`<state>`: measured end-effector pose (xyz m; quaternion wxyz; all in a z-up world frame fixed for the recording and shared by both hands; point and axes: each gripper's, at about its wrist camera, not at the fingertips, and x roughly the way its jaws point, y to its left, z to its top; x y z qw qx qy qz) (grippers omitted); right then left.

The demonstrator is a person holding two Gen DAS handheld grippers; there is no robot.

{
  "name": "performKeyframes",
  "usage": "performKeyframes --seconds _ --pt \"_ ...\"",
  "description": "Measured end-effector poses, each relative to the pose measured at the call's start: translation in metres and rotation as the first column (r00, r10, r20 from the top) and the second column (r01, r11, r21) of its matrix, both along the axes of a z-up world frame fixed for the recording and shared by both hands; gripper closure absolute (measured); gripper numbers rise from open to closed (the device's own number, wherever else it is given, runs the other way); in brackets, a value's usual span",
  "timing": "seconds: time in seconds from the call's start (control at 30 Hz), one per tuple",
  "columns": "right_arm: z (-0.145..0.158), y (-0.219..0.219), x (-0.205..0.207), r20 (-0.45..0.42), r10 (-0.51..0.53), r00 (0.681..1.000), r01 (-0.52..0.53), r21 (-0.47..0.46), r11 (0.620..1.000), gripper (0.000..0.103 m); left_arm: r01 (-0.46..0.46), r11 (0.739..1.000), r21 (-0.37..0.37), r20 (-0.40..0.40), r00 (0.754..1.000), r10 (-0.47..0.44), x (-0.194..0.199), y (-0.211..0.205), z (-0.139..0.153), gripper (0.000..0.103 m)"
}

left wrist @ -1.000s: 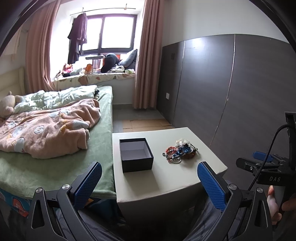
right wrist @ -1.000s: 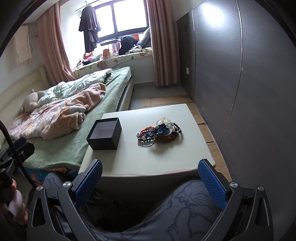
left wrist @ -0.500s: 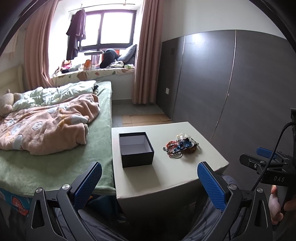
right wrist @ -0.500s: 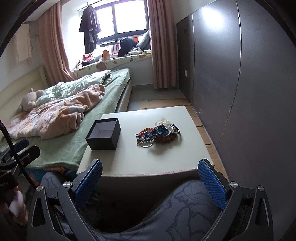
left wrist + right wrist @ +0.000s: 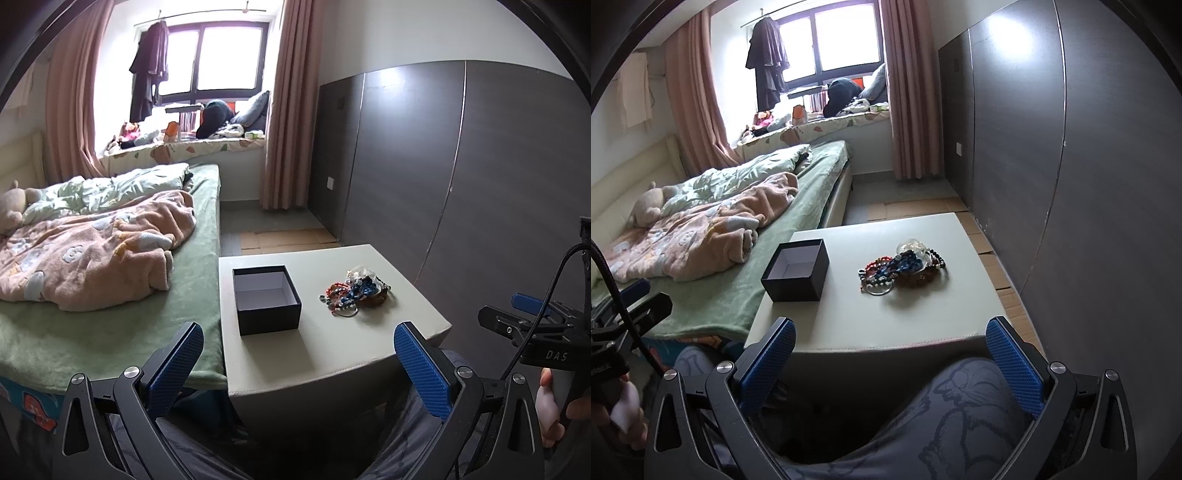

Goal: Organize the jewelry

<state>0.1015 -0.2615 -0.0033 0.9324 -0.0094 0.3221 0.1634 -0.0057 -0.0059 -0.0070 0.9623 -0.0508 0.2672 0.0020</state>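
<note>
A tangled pile of bead bracelets and rings (image 5: 354,293) (image 5: 903,267) lies on the pale low table (image 5: 332,350) (image 5: 916,317), right of its middle. An open black box (image 5: 266,299) (image 5: 796,269) with a white inside stands empty on the table's left half. My left gripper (image 5: 299,363) hangs open, short of the table's near edge, nothing between its blue pads. My right gripper (image 5: 892,360) is open too, held over a person's lap before the same edge. Each gripper shows at the other view's side edge.
A bed with a green sheet (image 5: 92,325) and a pink blanket (image 5: 92,251) presses against the table's left side. A dark panelled wall (image 5: 461,184) runs close along the right. A person's patterned trouser leg (image 5: 960,413) lies below the table edge.
Both views have shifted a little. The left gripper has tilted slightly down and to the side, so the table sits higher and nearer. The box and the jewelry have not moved.
</note>
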Motion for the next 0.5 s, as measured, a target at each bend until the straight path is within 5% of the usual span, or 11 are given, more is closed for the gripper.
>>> performKeyframes --seconds 0.5 --pt "-0.0002 -0.0011 -0.0060 0.025 -0.005 1.000 0.005 -0.014 1.000 0.000 -0.009 1.000 0.006 0.015 1.000 0.008 -0.0022 0.0014 0.0040 0.000"
